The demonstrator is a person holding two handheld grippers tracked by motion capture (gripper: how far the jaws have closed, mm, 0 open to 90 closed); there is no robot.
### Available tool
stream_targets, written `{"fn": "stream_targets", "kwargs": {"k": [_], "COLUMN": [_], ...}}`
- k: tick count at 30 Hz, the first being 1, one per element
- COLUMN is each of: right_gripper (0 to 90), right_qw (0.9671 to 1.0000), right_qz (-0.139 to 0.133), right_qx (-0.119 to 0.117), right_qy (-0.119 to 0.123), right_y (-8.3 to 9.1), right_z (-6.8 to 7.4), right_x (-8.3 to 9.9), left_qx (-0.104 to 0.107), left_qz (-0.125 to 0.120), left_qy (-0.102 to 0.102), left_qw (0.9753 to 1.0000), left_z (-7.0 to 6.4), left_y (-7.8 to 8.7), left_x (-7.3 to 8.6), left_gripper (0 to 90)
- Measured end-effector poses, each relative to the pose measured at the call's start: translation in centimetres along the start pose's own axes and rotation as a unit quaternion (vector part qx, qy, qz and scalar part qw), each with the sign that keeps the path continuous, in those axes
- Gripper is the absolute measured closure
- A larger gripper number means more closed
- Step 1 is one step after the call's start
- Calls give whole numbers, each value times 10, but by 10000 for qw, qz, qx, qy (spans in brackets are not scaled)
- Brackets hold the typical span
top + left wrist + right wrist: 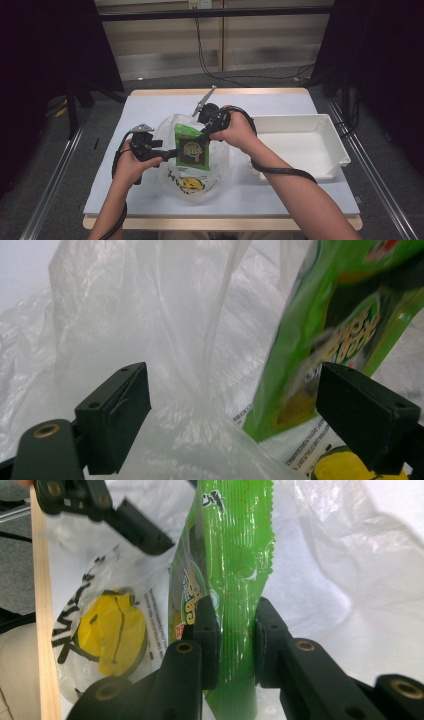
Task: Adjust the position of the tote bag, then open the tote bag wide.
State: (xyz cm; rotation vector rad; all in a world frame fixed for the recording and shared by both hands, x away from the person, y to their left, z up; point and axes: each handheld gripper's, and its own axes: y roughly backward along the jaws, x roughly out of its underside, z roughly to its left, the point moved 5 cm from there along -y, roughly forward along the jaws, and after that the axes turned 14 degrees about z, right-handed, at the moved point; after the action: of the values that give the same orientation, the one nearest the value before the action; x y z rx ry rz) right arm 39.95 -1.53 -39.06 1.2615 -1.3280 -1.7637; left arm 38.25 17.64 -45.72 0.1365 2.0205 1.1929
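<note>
The right gripper (235, 640) pinches a crinkled green snack packet (193, 145) over the clear plastic bag (200, 185), left gripper (232, 405) wide open and empty, white tray (340, 150) right.

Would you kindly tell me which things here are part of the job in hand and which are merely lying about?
In use:
- green snack packet, clamped in the right gripper
- clear plastic bag with a yellow smiley print
- left gripper, jaws apart at the bag

Lying about:
- white tray, to the right on the table
</note>
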Motion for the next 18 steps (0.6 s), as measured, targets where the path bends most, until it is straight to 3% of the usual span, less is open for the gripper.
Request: {"fn": "stream_targets", "kwargs": {"k": [5,9,18], "right_gripper": [764,763,761], "right_qw": [9999,9993,9996], "right_qz": [-37,-30,-116], "right_qx": [61,196,229], "right_qy": [126,305,134], "right_y": [15,26,46], "right_z": [4,10,2], "right_x": [-10,-11,-4], "left_qx": [-36,58,1], "left_qz": [137,85,177], "left_qy": [-4,-27,-1], "left_qw": [9999,9999,9998], "left_z": [-1,-5,-6], "left_y": [-3,-2,-9], "left_x": [2,1,2], "left_gripper": [132,127,127]}}
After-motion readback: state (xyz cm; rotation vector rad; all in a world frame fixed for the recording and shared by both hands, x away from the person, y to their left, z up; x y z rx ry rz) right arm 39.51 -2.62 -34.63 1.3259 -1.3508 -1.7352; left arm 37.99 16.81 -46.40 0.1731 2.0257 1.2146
